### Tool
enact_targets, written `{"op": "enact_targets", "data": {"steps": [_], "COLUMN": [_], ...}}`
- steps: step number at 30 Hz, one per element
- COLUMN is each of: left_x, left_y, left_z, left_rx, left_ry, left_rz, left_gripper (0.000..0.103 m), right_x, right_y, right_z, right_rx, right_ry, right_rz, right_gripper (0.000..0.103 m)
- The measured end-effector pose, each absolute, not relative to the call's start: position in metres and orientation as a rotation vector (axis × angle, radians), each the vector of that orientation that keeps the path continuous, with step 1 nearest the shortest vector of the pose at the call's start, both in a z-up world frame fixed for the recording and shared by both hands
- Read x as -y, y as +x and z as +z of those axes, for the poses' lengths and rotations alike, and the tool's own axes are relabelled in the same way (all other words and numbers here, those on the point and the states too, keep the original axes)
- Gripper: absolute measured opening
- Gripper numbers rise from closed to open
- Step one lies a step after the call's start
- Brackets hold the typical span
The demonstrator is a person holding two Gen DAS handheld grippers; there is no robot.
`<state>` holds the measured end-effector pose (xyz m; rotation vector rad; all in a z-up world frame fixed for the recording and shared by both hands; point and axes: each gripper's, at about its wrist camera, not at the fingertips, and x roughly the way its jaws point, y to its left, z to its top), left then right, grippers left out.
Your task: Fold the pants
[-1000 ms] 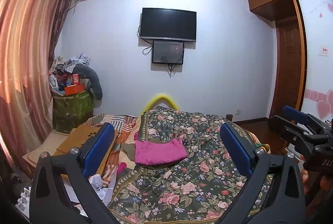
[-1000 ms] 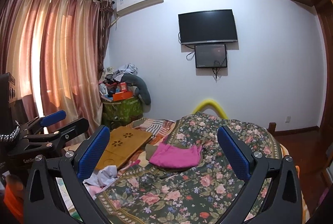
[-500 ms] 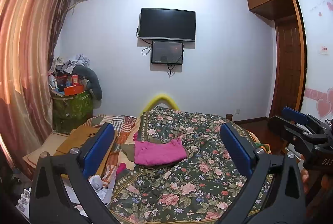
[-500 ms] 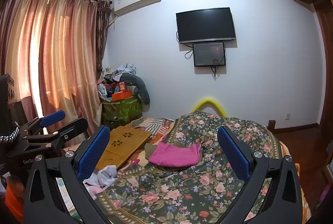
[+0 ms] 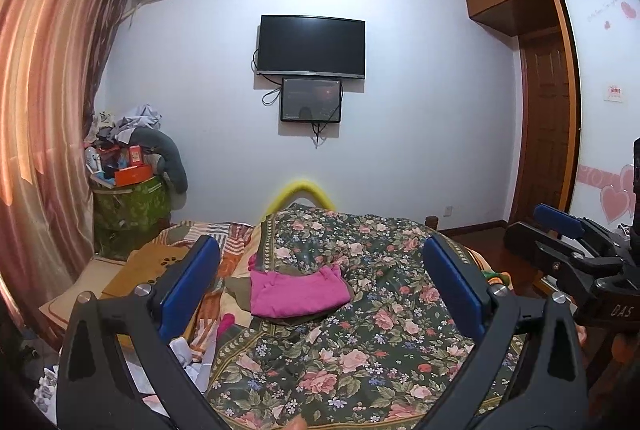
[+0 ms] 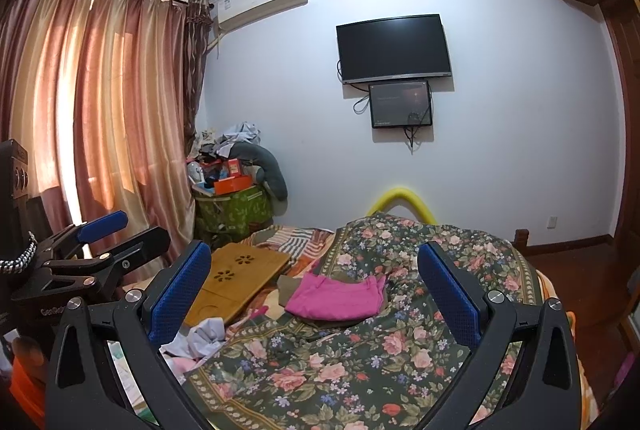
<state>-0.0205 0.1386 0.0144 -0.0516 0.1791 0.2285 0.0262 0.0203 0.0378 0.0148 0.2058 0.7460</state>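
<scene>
Left tongs (image 5: 320,284) are hovering above the bed, blue pads (image 5: 190,286) spread wide apart, nothing between them. Right tongs (image 6: 316,294) are doing the same, pads (image 6: 180,292) apart and gripping nothing. Each pair is showing in the other's view: right tongs (image 5: 560,234) at the right edge, left tongs (image 6: 96,246) at the left edge.

Pink folded garment (image 5: 296,292), likely the pants though the fisheye is making its cut hard to read, is lying flat on the floral quilt (image 5: 360,342) near the middle of the bed, well ahead of both tongs. It is resting on a darker olive piece of cloth (image 5: 240,294) peeking out at its left side.

Green patterned bin (image 6: 236,210) is standing in the corner by the curtain (image 6: 100,130), heaped over its rim: an orange box (image 6: 232,184), small bottles and packets, crumpled clothes (image 6: 236,134) on top, a grey bolster (image 6: 268,170) drooping over its right side.

Wooden lap tray (image 6: 236,278) is lying on the bed's left side, just beside a white crumpled cloth (image 6: 200,342). A television (image 5: 311,46) is hanging on the far wall, with a smaller screen (image 5: 311,100) under it.
</scene>
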Motion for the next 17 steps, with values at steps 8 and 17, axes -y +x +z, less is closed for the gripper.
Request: {"op": "enact_targets", "data": {"steps": [8, 17], "left_x": [-0.1388, -0.1371], "left_y": [-0.0207, -0.0157], "left_z": [0.0151, 0.0128], "left_rx": [-0.18, -0.19], "left_ry": [-0.051, -0.045], "left_rz": [0.23, 0.225], "left_gripper": [0.103, 0.103], "right_x": [-0.0196, -0.0202], "right_y": [0.0269, 0.0297], "right_z": [0.0384, 0.0365], "right_rx": [-0.208, -0.22], "right_ry": [0.017, 0.022], "right_rz": [0.742, 0.739], "right_gripper": [0.103, 0.103]}}
